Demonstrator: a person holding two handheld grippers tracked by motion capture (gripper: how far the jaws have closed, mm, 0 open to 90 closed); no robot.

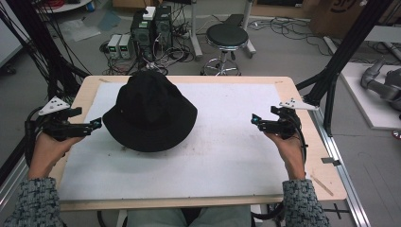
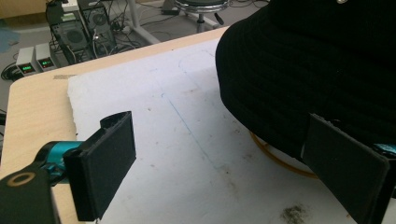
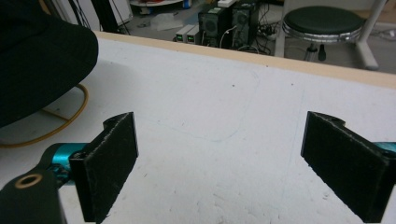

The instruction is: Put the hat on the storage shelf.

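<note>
Black bucket hat [image 1: 149, 112] sits on the white mat [image 1: 227, 156], toward the desk's [image 1: 302, 156] far-left part, crown up, brim flat all round. A thin yellow ring [image 2: 275, 158] peeks out from under the brim on the near side. My left gripper [image 1: 97, 124] is at the desk's left edge, jaws wide, nothing in them; tips just beside the brim, w/ the right-hand jaw in the left gripper view overlapping the hat's edge. My right gripper [image 1: 255, 120] is near the right edge, also wide & empty, well apart from the hat. Bare mat between them: near half & right side are open room. Beyond the far edge: stool [image 1: 227, 35], computer boxes [image 1: 151, 28], cables on the floor.
</note>
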